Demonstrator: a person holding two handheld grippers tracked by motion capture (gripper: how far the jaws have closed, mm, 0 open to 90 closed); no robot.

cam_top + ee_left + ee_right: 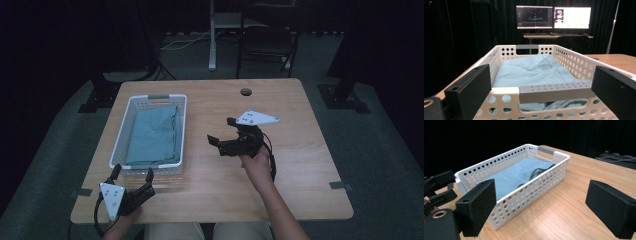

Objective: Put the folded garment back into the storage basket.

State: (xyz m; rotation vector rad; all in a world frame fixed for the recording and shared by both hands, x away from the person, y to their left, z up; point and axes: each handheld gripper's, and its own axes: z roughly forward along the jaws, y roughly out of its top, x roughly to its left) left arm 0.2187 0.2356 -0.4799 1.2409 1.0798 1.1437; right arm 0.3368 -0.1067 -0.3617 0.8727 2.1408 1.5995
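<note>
A white perforated basket (183, 130) stands on the left half of the wooden table (300, 165), with a folded blue-grey cloth (152, 134) lying inside it. My left gripper (132, 173) sits at the basket's near end, open. In the left gripper view its jaws flank the near grey handle (554, 91) without touching it, and the cloth (531, 71) lies beyond. My right gripper (222, 131) hovers at mid-table to the right of the basket, open and holding nothing. In the right gripper view the basket (534, 187) and cloth (516, 176) lie ahead of the wide jaws.
A round cable hole (245, 92) sits near the table's far edge. A dark chair (265, 42) and a desk leg stand behind the table. Two lit monitors (552, 17) are on a far desk. The left gripper (439, 187) appears at the left of the right gripper view.
</note>
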